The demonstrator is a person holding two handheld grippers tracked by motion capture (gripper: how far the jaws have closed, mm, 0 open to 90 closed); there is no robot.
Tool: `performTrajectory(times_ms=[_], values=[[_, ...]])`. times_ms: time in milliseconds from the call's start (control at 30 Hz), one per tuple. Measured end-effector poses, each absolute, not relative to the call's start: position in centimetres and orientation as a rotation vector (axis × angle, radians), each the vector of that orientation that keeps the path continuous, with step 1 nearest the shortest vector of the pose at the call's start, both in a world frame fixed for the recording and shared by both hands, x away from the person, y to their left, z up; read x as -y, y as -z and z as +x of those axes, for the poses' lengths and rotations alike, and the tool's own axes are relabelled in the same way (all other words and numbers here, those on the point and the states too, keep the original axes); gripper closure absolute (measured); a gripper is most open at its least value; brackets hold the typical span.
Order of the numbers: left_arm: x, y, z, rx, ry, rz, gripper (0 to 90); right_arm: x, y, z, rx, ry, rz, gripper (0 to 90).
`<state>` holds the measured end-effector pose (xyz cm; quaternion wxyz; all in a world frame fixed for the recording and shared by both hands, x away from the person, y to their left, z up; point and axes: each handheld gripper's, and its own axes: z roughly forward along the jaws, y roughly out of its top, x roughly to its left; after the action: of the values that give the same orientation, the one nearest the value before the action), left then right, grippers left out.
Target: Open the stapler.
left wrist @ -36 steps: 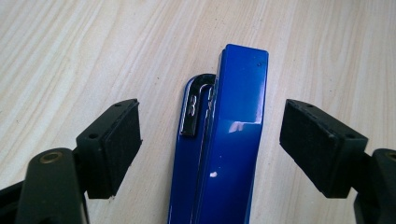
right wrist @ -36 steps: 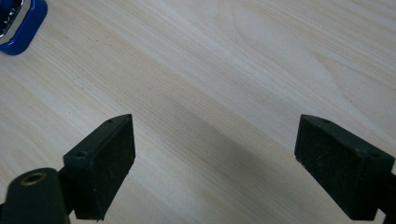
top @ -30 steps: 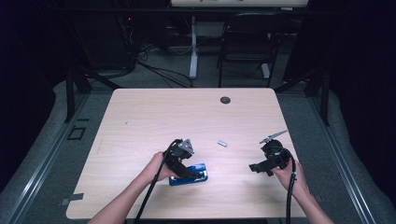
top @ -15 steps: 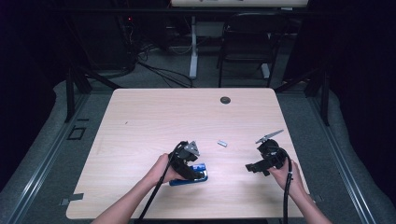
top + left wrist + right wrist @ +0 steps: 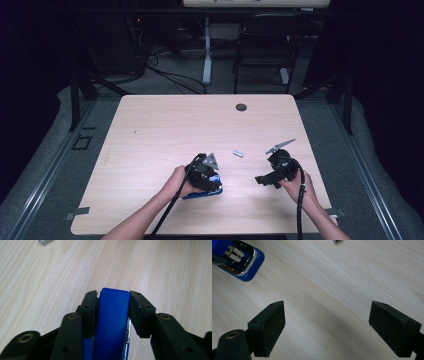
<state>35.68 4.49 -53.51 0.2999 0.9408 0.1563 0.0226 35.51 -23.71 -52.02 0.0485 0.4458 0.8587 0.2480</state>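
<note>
One blue stapler (image 5: 112,322), one small metal piece (image 5: 238,153); left gripper (image 5: 113,302) just closed onto stapler, right gripper (image 5: 327,327) wide, empty.

On the light wooden table (image 5: 150,150): one blue stapler (image 5: 206,190), one small silver metal block (image 5: 238,153), one round black grommet (image 5: 241,107); two black grippers.

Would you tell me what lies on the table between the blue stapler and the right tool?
Bare wood: in the high view nothing lies between the blue stapler and the right tool.
</note>
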Motion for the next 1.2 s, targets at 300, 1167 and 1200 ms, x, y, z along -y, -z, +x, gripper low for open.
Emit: performTrajectory(times_ms=[300, 1167, 1200], values=[[-5.0, 52.8, 35.7, -0.362, -0.068, 2.487, 63.9, 22.5, 52.1, 35.8, -2.641, -0.792, 1.344, 14.0], [-6.7, 51.1, 35.6, -0.288, -0.06, 2.445, 65.9, 16.2, 52.1, 37.0, -2.704, -0.957, 1.213, 34.1], [-6.7, 51.0, 35.6, -0.285, -0.061, 2.443, 65.9, 16.0, 52.2, 37.0, -2.71, -0.95, 1.212, 36.2]])
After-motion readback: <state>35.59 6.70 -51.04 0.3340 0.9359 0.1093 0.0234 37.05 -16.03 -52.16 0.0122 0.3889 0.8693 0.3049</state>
